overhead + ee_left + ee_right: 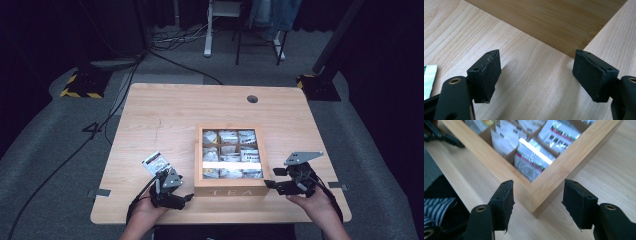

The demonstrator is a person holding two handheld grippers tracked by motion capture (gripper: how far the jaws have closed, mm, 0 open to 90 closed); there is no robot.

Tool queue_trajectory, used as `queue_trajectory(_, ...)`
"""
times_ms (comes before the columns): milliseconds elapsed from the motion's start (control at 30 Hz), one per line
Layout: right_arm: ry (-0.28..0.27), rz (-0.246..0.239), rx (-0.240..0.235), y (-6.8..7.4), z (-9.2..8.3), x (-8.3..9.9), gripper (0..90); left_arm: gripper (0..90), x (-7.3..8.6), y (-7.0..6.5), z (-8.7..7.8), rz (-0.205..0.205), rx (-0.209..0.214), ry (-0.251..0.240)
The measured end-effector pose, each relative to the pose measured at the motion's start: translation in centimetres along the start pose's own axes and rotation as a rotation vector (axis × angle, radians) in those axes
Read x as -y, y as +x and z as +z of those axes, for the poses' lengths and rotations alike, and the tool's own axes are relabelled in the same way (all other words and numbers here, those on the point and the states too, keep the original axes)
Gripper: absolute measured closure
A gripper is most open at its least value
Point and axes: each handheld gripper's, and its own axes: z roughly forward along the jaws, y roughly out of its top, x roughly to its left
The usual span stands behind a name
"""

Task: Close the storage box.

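Note:
A wooden tea box (230,192) marked TEA stands at the table's front middle, its lid glass showing several compartments of tea packets (230,155). My left gripper (186,196) rests on the table just left of the box, open, with bare wood between its pads (486,75). The box's side wall (554,22) lies ahead of it. One tea packet (156,163) lies beside that gripper, and its edge (429,80) shows at the left. My right gripper (272,178) stands open at the box's near right corner (536,197). The corner sits between the jaws without touching the pads (579,202).
The table's front edge (220,218) runs close under both hands. A round cable hole (252,99) sits at the back right of the tabletop. Cables and stand bases lie on the floor beyond the table. The left gripper (446,137) appears far off past the box.

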Motion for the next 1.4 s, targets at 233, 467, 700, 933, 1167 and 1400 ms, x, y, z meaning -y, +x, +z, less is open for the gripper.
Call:
queue_trajectory(233, -0.153, 0.042, 0.014, -2.4, -0.9, -0.9, 42.4, 23.6, 0.2, 0.0, -0.2, -0.009, -0.011, -0.001)
queue_trajectory(467, -0.249, 0.034, 0.066, -4.3, -1.3, -0.6, 42.2, 23.6, 0.2, 0.0, -0.2, -0.013, -0.012, -0.002)
queue_trajectory(700, -0.274, 0.130, 0.109, -7.3, -0.6, 0.9, 42.3, 23.5, 0.2, 0.1, -0.2, -0.015, -0.014, -0.001)
queue_trajectory(933, -0.304, 0.198, 0.111, -10.1, 0.6, 2.8, 41.7, 23.6, 0.2, 0.1, -0.2, -0.016, -0.016, -0.003)
queue_trajectory(1167, -0.282, 0.222, 0.193, -12.5, 1.6, 4.8, 42.7, 23.5, 0.2, 0.1, -0.2, -0.015, -0.015, -0.002)
queue_trajectory(1400, -0.244, 0.179, 0.263, -13.8, 3.1, 6.1, 42.7, 23.5, 0.2, 0.1, -0.2, -0.013, -0.014, -0.001)
